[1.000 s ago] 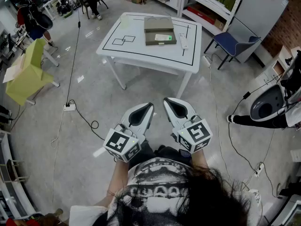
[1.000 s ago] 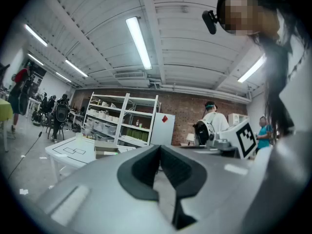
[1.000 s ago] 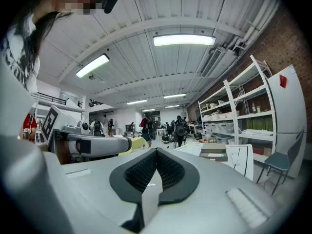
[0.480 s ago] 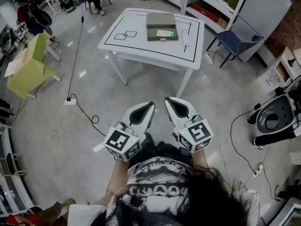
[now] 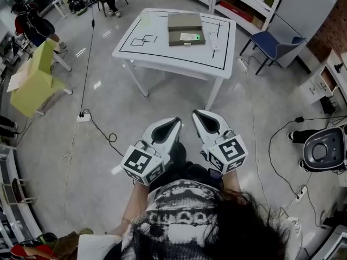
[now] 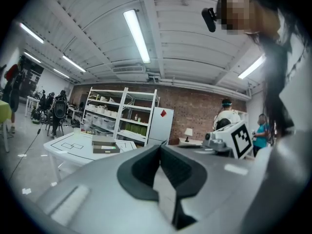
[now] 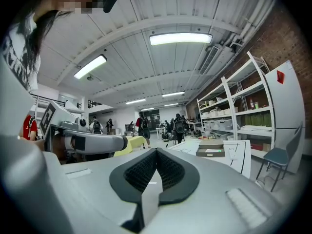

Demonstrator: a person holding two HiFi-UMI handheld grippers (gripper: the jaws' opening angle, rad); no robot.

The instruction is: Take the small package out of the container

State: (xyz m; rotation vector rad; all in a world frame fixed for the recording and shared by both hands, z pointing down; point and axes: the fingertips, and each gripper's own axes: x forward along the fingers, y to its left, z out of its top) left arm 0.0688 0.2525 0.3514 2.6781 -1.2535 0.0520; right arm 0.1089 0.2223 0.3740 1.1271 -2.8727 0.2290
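A flat olive-grey container (image 5: 184, 29) lies on a white table (image 5: 162, 53) well ahead of me, its lid laid back. A small white package with a green mark (image 5: 190, 37) rests in its front half. The container also shows far off in the left gripper view (image 6: 106, 146) and the right gripper view (image 7: 213, 149). My left gripper (image 5: 174, 120) and right gripper (image 5: 196, 113) hang side by side close to my body, over the floor, far short of the table. Both are shut with nothing between the pads.
A white strip-shaped object (image 5: 213, 39) lies on the table right of the container. A blue chair (image 5: 276, 46) and shelving (image 5: 244, 1) stand at the right, a yellow-green chair (image 5: 35, 80) at the left. Cables (image 5: 92, 126) trail across the floor between me and the table.
The table has shifted slightly in the head view as I moved. Both grippers stay shut and hold their place by my body.
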